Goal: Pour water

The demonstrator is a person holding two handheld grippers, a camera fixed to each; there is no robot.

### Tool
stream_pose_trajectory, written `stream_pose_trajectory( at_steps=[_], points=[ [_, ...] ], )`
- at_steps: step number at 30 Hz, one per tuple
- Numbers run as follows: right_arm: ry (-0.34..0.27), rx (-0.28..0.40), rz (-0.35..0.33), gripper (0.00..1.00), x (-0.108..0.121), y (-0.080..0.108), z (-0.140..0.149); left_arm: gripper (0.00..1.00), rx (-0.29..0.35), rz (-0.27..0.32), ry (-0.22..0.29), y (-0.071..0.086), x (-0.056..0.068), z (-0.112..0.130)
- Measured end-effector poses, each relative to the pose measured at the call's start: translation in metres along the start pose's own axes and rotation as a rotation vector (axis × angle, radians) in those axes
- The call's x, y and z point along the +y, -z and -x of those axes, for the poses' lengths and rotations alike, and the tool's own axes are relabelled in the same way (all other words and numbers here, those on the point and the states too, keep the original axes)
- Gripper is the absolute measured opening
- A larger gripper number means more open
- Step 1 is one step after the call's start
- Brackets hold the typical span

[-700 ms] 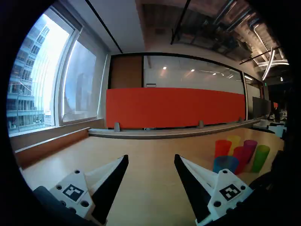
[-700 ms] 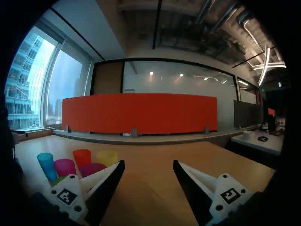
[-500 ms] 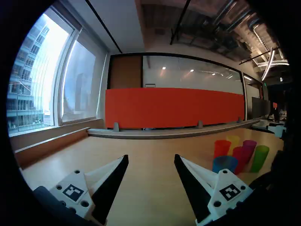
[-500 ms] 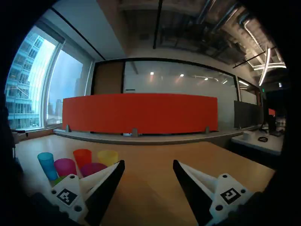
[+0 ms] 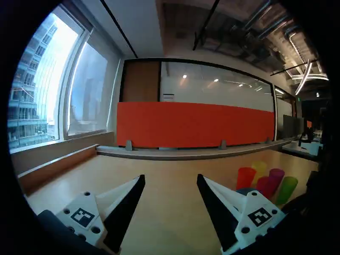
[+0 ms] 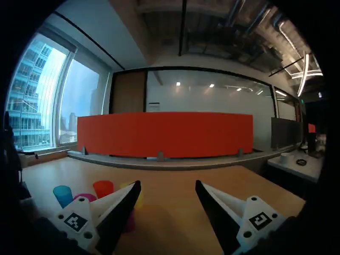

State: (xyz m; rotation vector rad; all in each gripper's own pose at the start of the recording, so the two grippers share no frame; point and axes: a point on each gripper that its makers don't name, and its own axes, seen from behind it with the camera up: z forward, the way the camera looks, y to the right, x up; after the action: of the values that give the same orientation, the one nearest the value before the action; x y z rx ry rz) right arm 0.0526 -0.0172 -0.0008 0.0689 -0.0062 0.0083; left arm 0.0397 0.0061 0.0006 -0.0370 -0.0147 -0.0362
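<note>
Wide open and empty above the desk [image 5: 170, 214]: left gripper [image 5: 170, 176], right gripper [image 6: 168, 182]. Hides part of the cups [image 5: 245, 178] behind a finger in each view.

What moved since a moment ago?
The left claw and right claw tipped upward a little, so the colourful cups sit lower in both views. Both claws stayed open and empty, and the cups seem unmoved on the table.

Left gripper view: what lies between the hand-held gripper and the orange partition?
Bare wooden desk, then its grey back ledge, in the left gripper view; the cups stand aside.
</note>
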Motion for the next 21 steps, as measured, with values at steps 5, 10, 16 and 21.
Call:
stream_pose_trajectory(
  at_steps=[5, 10, 16, 21],
  points=[
    [-0.014, -0.019, -0.006, 0.99, 0.002, -0.003, -0.023, 0.90, 0.013, 0.037, 0.012, -0.004, 0.009, -0.033],
    [-0.019, -0.044, -0.020, 0.99, 0.003, -0.008, -0.047, 0.90, 0.021, 0.081, 0.010, -0.010, 0.018, -0.066],
    [-0.016, -0.056, -0.047, 0.99, 0.000, -0.013, -0.078, 0.90, 0.013, 0.106, -0.013, -0.017, 0.024, -0.100],
    [-0.004, -0.049, -0.064, 0.99, -0.003, -0.017, -0.106, 0.90, 0.021, 0.133, -0.017, -0.022, 0.031, -0.130]
  ],
)
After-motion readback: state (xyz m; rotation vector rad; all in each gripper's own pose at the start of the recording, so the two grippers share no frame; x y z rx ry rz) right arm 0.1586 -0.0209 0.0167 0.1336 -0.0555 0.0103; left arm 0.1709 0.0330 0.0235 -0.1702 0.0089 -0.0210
